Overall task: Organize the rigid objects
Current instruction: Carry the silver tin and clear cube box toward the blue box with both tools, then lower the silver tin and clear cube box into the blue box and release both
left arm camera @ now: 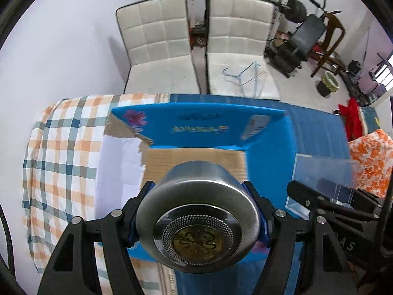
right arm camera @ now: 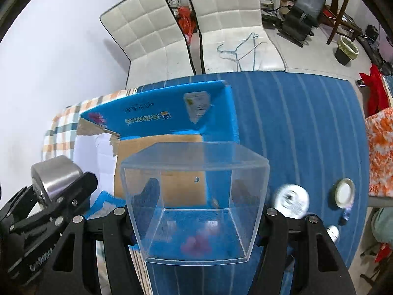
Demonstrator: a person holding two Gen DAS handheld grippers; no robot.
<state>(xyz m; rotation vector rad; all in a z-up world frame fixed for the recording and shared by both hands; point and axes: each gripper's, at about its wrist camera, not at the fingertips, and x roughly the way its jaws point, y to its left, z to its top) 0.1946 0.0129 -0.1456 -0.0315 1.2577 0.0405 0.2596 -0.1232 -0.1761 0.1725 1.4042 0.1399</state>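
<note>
- Blue striped cloth (right arm camera: 307, 127) spans frame centre under open cardboard box (left arm camera: 196, 157).
- Left gripper (left arm camera: 198, 223) clamps steel tin (left arm camera: 196, 211), axis along fingers, embossed end toward camera.
- Right gripper (right arm camera: 196, 223) clamps clear case (right arm camera: 194, 196).

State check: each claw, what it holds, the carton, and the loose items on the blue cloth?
left claw: shut on the steel tin.
steel tin: gripped, held above carton.
right claw: shut on the clear box.
clear box: empty, held.
carton: flaps open.
round tin: lying on blue cloth.
loose lid: lying on cloth.
</note>
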